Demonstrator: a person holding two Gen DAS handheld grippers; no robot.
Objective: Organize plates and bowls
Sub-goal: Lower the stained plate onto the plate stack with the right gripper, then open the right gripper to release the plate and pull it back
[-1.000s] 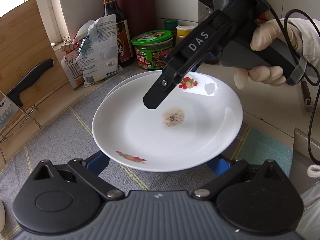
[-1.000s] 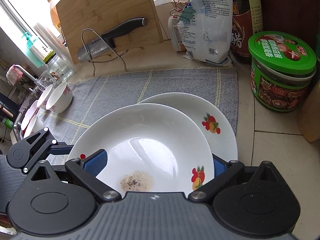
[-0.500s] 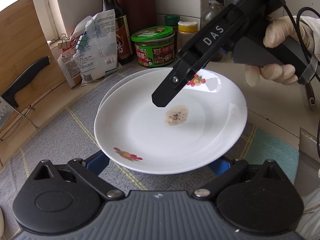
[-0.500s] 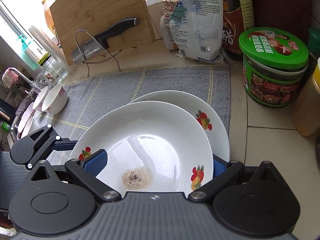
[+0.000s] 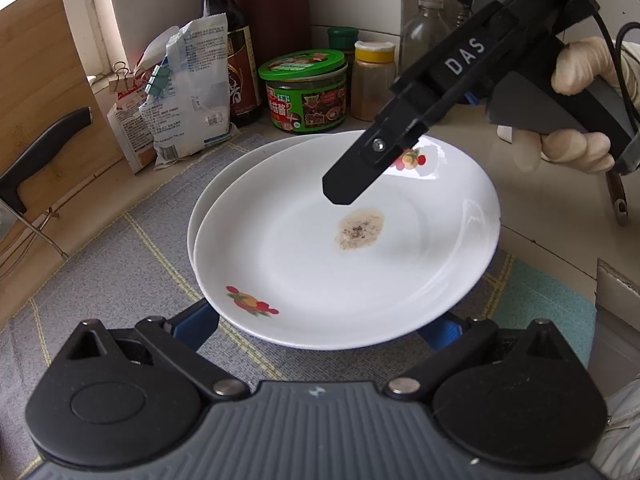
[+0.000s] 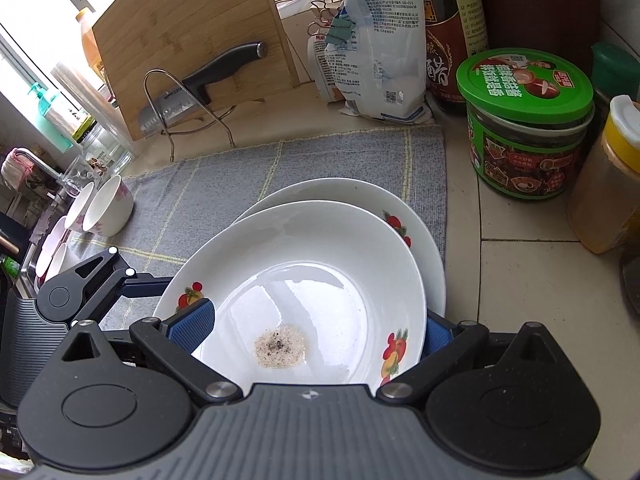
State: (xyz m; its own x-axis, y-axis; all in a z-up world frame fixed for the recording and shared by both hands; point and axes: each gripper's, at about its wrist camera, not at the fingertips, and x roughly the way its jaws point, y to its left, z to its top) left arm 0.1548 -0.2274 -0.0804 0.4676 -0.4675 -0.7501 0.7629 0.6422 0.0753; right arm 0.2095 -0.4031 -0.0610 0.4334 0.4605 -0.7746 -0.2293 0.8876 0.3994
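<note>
A grey woven mat (image 6: 224, 184) is lying under two glossy round plates (image 5: 344, 248) (top one stained); both grippers' jaws are spreading wide beside them.

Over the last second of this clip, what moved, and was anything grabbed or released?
Little changed. The top plate sits more squarely over the lower plate, so less of the lower rim shows. The right gripper stayed above the top plate, the left gripper at its near rim. Nothing was visibly grabbed or released. The bowls, knife and green-lidded jar stayed put.
</note>
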